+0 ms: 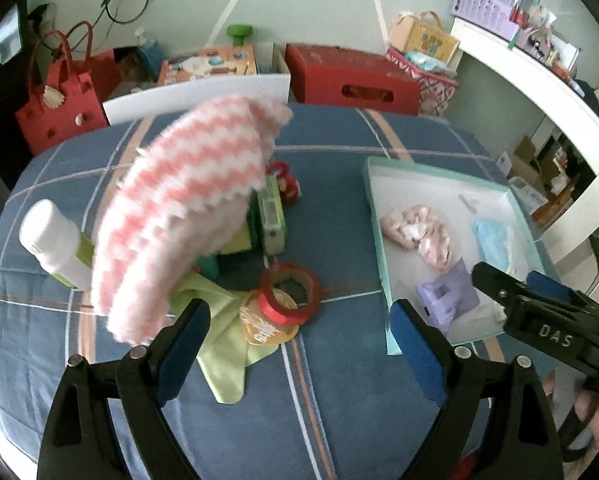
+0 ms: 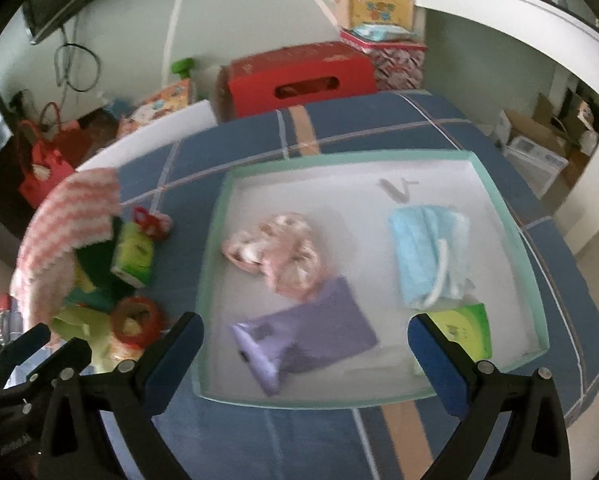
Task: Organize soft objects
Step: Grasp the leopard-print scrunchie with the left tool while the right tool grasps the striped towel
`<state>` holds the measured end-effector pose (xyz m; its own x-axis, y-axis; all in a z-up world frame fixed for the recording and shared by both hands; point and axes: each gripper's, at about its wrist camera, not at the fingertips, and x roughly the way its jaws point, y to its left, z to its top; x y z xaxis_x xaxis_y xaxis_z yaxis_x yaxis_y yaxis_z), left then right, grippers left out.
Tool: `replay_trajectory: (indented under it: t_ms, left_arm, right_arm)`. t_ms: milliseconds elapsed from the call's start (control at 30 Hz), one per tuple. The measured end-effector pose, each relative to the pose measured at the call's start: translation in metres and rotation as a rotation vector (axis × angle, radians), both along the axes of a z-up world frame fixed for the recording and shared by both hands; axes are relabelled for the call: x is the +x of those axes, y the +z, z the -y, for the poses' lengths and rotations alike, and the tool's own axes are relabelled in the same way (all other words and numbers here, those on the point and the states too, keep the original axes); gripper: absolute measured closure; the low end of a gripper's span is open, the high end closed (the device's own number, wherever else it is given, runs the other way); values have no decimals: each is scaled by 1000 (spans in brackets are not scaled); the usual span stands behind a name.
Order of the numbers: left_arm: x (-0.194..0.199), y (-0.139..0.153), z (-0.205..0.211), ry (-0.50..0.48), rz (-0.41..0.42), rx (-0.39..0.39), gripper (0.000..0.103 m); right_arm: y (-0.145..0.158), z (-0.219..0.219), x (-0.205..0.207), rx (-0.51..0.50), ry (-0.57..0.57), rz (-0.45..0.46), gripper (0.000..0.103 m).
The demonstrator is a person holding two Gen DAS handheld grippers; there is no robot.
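Over the bed: pink-striped cloth (image 1: 179, 208) aloft, blurred.
Jaws: both wide, empty.
Risk: cloth misses the tray (image 2: 219, 208).

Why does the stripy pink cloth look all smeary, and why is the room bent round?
Left wrist view: the pink-and-white zigzag cloth is motion-blurred, while the red tape roll stays fairly sharp. Right wrist view: the whole picture is soft, even the light blue face mask. Both views: fisheye lenses curve the walls and darken the corners.

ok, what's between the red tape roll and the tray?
Nothing: only bare blue bedspread separates the tape roll from the tray, clearest in the left wrist view.
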<state>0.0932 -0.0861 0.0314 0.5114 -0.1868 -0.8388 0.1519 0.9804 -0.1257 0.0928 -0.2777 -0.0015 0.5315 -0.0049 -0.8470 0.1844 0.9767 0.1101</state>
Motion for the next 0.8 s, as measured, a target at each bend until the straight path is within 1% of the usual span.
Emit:
replay_trajectory:
  t_ms: [167, 267, 333, 433, 567, 633, 800]
  left_arm:
    - [-2, 21, -26, 25, 62, -40, 12]
    - [3, 27, -53, 106, 90, -22, 12]
    - [8, 26, -71, 165, 85, -23, 12]
    - [14, 21, -106, 264, 68, -49, 12]
    - [19, 15, -134, 365, 61, -27, 12]
    - [22, 10, -140, 383, 56, -23, 12]
    - [31, 0, -149, 399, 34, -66, 12]
  right_arm:
    - [17, -29, 8, 10, 68, 35, 0]
    - [28, -49, 14, 35, 124, 63, 0]
    - [34, -62, 19, 33, 148, 70, 0]
    - [45, -84, 28, 6, 190, 87, 0]
    - [57, -112, 41, -2, 259, 110, 0]
    - [59, -126, 46, -24, 287, 120, 0]
    - [58, -146, 56, -26, 331, 131, 0]
